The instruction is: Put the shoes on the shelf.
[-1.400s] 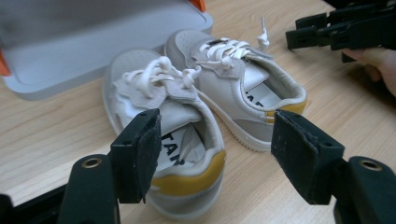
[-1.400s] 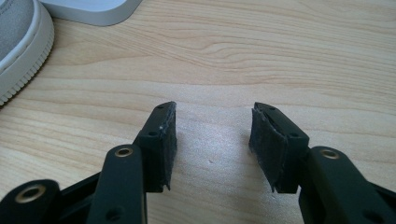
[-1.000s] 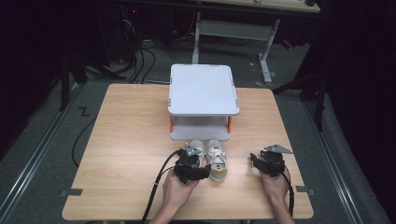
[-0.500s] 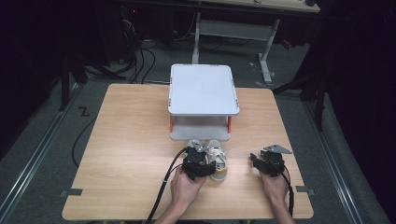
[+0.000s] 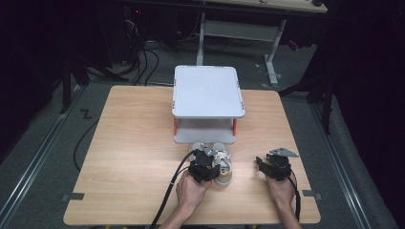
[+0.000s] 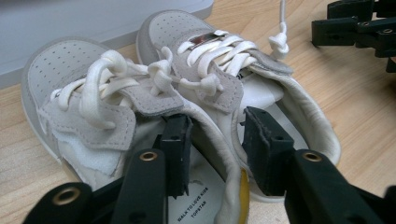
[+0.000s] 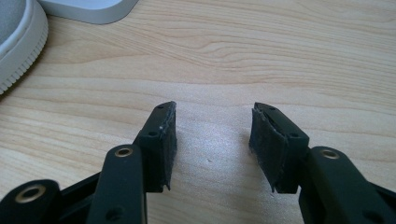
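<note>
- The pair of small grey shoes sits side by side on the table, just in front of the white two-level shelf, toes pointing toward it.
- The left gripper has one jaw inside each shoe, straddling the two inner collars where the shoes meet. Its jaws have just been closing, with those collars between them; I cannot tell whether the pads have bitten yet.
- My worry here: the collars are soft and padded, so a pinch on them alone could let one shoe slip free and drop when the pair is lifted toward the shelf.
- The loose laces could drag or snag on the shelf edge.
- The shoes sit close to the shelf's lower level, so a low lift may knock the toes against it.
- To the right of the shelf's front, the right gripper rests over bare wood, jaws apart and holding nothing, well clear of the shoes, so it offers no support if the pair tips.
</note>
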`<state>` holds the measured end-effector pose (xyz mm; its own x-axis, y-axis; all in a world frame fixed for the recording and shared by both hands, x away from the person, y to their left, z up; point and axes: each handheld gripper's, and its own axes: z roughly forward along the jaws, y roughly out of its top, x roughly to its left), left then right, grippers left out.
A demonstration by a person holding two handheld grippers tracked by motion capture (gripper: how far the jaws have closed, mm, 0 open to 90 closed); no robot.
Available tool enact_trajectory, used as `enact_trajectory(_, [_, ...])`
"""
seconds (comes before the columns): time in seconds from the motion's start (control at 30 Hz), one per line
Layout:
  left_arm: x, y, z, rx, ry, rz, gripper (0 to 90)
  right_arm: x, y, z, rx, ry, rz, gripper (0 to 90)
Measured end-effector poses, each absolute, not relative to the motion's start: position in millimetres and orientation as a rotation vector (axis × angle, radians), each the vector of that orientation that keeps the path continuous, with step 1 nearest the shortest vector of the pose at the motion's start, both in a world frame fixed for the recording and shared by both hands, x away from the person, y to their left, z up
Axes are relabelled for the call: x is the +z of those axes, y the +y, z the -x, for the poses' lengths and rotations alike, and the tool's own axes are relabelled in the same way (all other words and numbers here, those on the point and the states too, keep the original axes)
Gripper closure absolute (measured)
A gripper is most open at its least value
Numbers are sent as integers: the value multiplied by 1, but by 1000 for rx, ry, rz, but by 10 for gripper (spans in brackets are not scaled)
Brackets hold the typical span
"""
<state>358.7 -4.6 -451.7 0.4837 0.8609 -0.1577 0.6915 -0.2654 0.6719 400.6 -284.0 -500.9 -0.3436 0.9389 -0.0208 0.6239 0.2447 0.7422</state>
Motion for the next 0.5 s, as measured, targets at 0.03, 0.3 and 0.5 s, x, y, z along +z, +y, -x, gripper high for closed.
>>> enact_trajectory(0.03, [-452,-4,-358,314,1272,-2037,645,-501,-284,-401,896,2056,-1423,508])
enact_trajectory(0.3, [-449,1,-355,308,1286,-2046,749,-501,-284,-401,895,2055,-1424,503])
enact_trajectory(0.5, [-448,8,-351,303,1292,-2037,804,-501,-284,-401,895,2055,-1424,502])
